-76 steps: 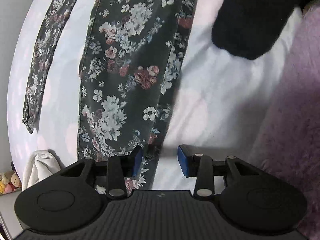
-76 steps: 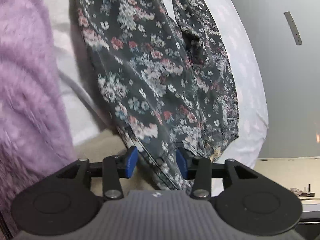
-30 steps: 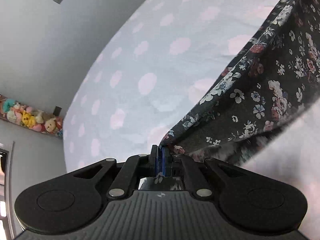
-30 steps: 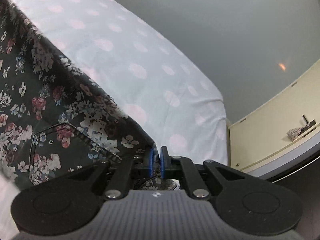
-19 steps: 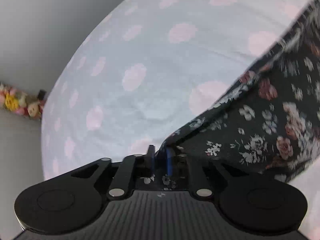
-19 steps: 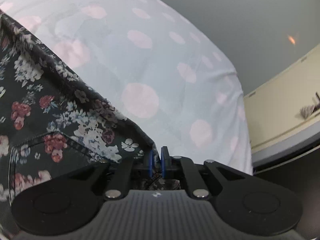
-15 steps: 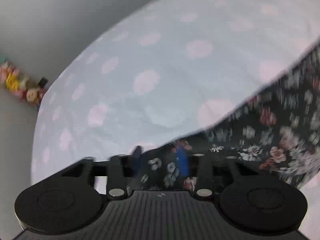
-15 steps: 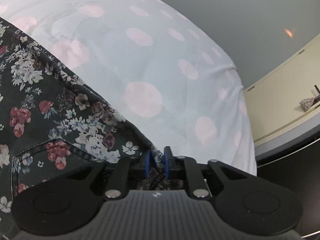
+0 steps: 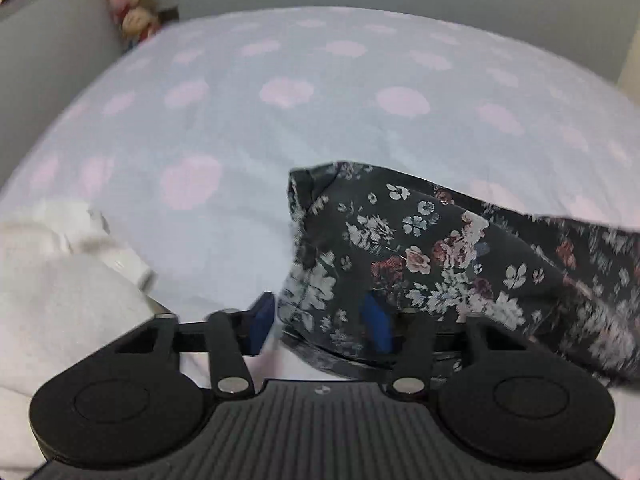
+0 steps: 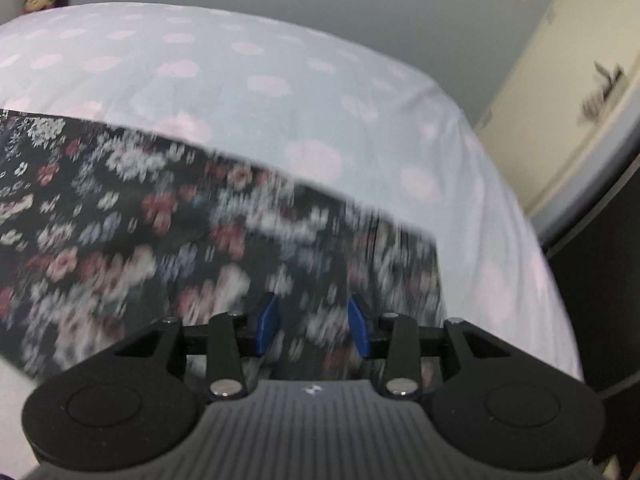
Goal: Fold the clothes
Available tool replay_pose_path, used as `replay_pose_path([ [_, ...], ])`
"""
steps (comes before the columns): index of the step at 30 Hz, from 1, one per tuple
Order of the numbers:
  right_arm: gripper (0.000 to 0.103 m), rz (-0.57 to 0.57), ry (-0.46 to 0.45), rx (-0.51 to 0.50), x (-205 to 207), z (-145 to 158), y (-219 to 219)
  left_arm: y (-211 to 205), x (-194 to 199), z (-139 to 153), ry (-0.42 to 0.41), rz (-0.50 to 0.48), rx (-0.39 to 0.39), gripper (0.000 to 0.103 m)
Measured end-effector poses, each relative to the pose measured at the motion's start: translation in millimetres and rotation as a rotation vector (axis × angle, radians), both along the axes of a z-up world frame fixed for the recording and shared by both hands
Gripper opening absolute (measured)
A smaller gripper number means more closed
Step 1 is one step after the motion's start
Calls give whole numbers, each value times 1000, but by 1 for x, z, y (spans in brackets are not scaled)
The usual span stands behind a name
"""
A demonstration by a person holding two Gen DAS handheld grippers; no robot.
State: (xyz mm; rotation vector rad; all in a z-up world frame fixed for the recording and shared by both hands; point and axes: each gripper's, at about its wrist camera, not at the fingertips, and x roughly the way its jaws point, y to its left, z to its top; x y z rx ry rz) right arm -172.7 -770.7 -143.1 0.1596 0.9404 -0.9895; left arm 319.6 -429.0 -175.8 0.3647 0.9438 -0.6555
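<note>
A dark floral garment (image 9: 440, 256) lies on the pale bed sheet with pink dots (image 9: 280, 120). In the left wrist view its folded corner reaches over my right pad. My left gripper (image 9: 320, 326) is open, its jaws apart, with cloth draped between and over them but not pinched. In the right wrist view the same garment (image 10: 160, 232) lies flat and blurred below my right gripper (image 10: 314, 324), which is open and holds nothing.
A white cloth (image 9: 52, 280) lies at the left of the left wrist view. Stuffed toys (image 9: 132, 4) sit by the grey wall. A cream cabinet (image 10: 560, 100) stands past the bed's right edge (image 10: 532, 240).
Both grippers were shut on the garment's edge and have opened. The cloth has dropped onto the bed, and both views have pulled back and tilted up.
</note>
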Motion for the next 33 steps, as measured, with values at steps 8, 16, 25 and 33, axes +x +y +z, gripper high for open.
replay_pose_path([
  [8, 43, -46, 33, 33, -16, -17, 17, 7, 14, 38, -52, 39, 21, 7],
  [16, 41, -52, -35, 7, 8, -3, 3, -4, 14, 16, -52, 16, 130, 10],
  [25, 41, 441, -126, 55, 143, 18, 11, -1, -25, 19, -172, 67, 136, 50],
  [33, 41, 717, -87, 111, 269, -8, 28, -6, -104, 5, -98, 142, 87, 50],
])
